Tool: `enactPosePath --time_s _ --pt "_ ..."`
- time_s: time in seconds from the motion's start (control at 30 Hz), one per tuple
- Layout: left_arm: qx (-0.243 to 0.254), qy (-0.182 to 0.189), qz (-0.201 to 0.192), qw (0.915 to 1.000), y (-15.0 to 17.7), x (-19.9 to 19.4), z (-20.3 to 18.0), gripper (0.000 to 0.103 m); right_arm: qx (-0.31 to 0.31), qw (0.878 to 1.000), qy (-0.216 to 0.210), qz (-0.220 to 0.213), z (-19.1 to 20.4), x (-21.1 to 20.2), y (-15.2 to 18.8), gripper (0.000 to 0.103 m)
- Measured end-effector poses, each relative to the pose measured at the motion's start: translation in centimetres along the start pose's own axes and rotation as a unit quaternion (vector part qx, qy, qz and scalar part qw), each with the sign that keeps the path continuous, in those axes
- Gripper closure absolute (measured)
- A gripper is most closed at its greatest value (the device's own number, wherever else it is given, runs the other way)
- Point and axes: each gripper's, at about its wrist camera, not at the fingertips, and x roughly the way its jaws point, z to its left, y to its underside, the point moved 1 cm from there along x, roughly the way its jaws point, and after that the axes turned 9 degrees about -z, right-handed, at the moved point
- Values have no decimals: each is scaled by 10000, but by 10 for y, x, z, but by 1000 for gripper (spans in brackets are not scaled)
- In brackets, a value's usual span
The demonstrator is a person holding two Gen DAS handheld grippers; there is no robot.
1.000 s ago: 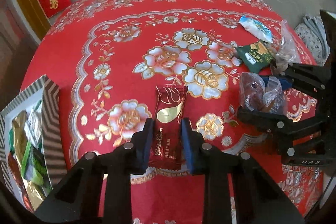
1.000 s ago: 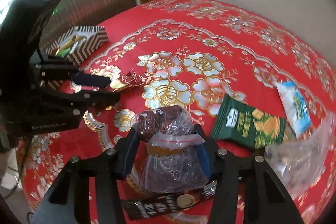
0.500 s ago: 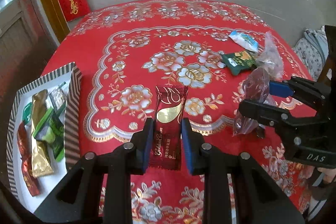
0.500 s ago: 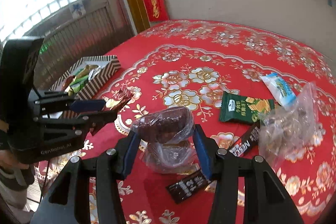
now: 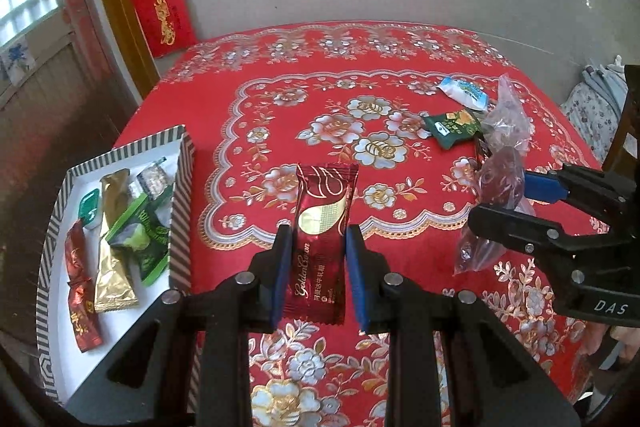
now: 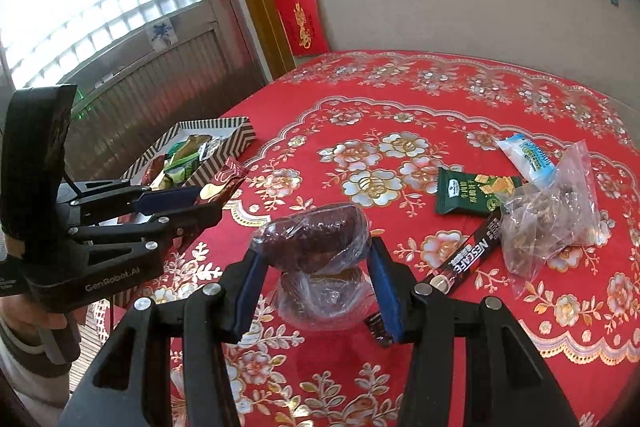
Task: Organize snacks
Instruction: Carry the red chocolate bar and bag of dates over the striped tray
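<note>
My left gripper (image 5: 318,259) is shut on a dark red Golden Crown snack packet (image 5: 321,227) and holds it above the red floral tablecloth (image 5: 280,75). My right gripper (image 6: 316,267) is shut on a clear bag of dark dried fruit (image 6: 320,239), also lifted off the table. The bag shows in the left wrist view (image 5: 496,195), and the red packet in the right wrist view (image 6: 226,179). A striped box (image 5: 182,187) with several snack packets inside sits at the table's left edge.
On the right side of the table lie a green cracker packet (image 6: 474,193), a white and blue packet (image 6: 528,157), a clear bag of nuts (image 6: 552,211) and a black Nescafe stick (image 6: 468,259). A wall with red hangings stands behind.
Both grippers have risen and pulled back from the table with their snacks. The table now looks farther away and the striped box has come fully into view on the left.
</note>
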Motion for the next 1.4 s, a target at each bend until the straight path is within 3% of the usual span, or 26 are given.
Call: enactPosePath --time_s 0.73,1.4 --pt "-300 -408 -121 9986 18 -28 50 74 -380 9981 -484 11 67 17 -10 52" --pt "-991 -1102 14 9890 57 -59 145 74 -706 9850 -1550 264 161 71 -27 52"
